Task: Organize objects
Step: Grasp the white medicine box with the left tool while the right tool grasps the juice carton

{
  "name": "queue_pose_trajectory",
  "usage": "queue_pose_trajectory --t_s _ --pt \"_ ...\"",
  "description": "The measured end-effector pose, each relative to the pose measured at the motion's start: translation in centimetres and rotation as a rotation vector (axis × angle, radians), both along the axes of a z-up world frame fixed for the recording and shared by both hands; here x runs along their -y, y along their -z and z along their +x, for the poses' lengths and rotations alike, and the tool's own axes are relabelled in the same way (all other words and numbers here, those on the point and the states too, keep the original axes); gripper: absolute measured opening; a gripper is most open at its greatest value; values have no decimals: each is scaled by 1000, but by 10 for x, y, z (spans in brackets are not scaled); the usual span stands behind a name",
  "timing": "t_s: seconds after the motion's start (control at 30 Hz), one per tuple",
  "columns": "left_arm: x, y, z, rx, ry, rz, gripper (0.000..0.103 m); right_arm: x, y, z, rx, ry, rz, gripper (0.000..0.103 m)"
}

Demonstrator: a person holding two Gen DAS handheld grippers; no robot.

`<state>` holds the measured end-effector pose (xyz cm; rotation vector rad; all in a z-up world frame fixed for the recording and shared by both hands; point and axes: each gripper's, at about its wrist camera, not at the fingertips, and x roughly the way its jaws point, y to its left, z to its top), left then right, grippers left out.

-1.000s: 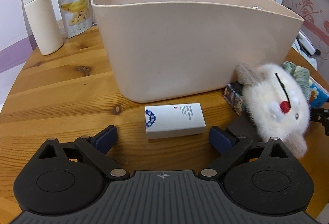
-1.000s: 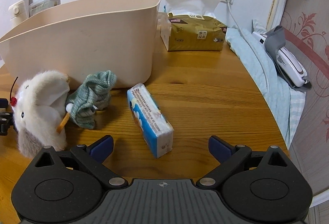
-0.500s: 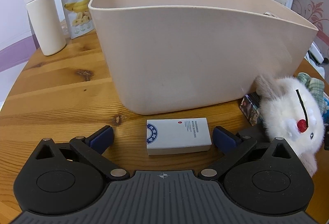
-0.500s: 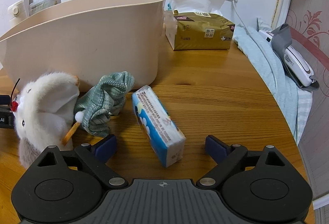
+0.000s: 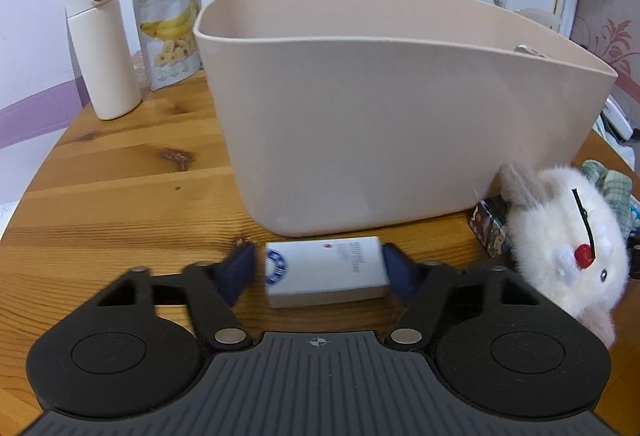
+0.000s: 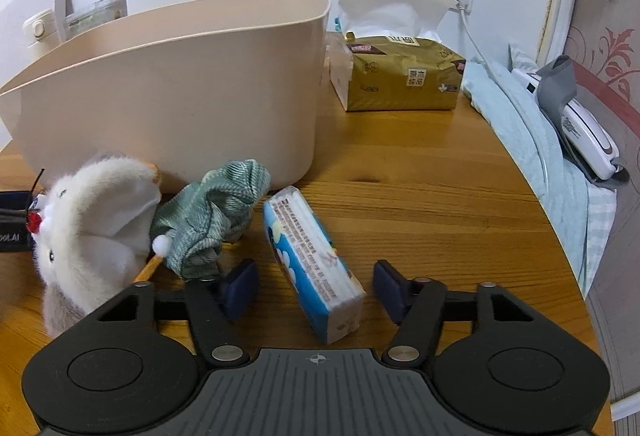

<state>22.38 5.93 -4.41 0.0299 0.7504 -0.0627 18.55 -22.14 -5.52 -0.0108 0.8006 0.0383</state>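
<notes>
My left claw has its pads on either side of the white box lying flat on the table just in front of the beige bin; the right pad looks to be touching the box's end, the left pad is just beside the other end with a sliver of gap, so I'd call it closing but not yet clamped. My right claw stands apart around the near end of the blue tissue pack, which lies askew beside the green cloth and the plush toy. As I judge it, this is the grasping step for both. Next I need to finish squeezing each squarely, lift above the bin's rim, and drop them inside without nudging the bin.
</notes>
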Motion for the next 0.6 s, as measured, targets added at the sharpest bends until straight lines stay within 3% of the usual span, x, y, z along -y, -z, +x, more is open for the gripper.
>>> queue_pose_trajectory --t_s 0.3,0.6 --pt "-6 -2 -9 -4 -4 -6 61 -9 -4 -4 -1 -42 6 20" --pt "-13 -5 -24 -10 -9 -20 60 -8 -5 -15 -5 -38 35 19"
